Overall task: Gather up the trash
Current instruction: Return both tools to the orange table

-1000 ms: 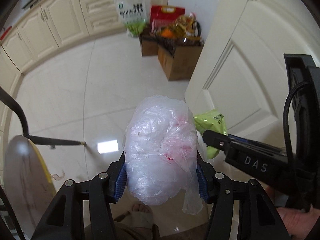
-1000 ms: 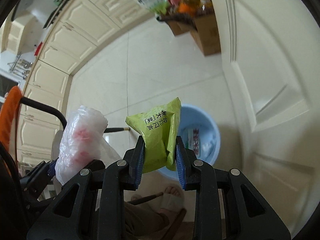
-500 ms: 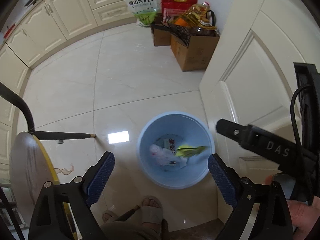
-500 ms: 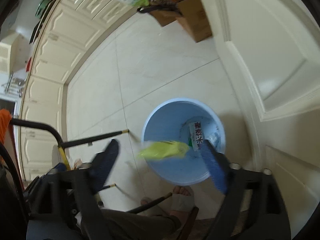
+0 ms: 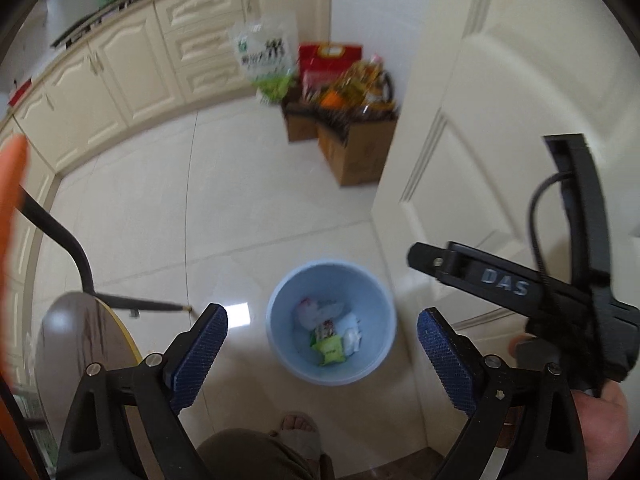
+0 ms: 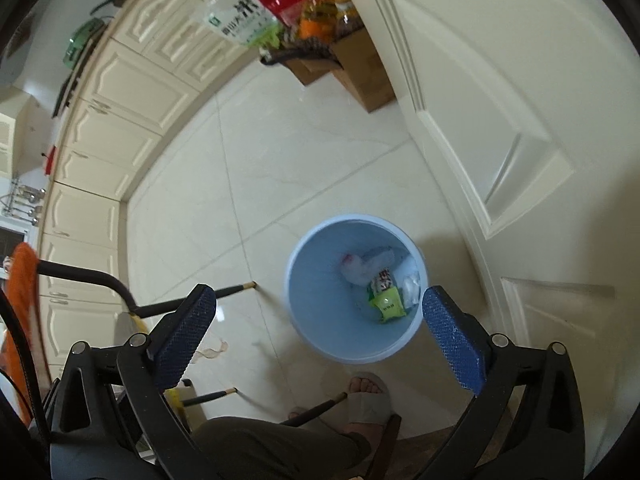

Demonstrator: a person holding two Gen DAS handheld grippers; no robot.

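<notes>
Both hand-held grippers hang empty over the bin (image 5: 331, 322): the left hand-held gripper (image 5: 322, 354) stands wide, its jaws having just been opening with nothing between them now, and the right hand-held gripper (image 6: 316, 334) is wide too, its jaws likewise having just been opening and bare. The trash lies at the bottom of the bin: a green packet (image 6: 387, 303), a clear plastic bag (image 6: 366, 266) with a red smear beside it, and a few small white wrappers touching them. The bin stands upright on the tiled floor (image 5: 248, 200), just beside a cream door (image 6: 500, 120) and near the person's sandalled foot (image 6: 366, 398). A round worktop (image 5: 80, 352) edge shows at the lower left of the left view, with chair legs near it. Further off, cardboard boxes (image 5: 356, 148) filled with groceries sit against the cabinets (image 5: 132, 72). The drop looks finished, so this round of collecting seems done. Next would be to find more litter; a small pale scrap (image 6: 214, 348) lies on the floor near a chair leg and may be the next pick. That calls for lowering one open hand-held gripper to the floor and closing on thin, limp material, which could slip out.
</notes>
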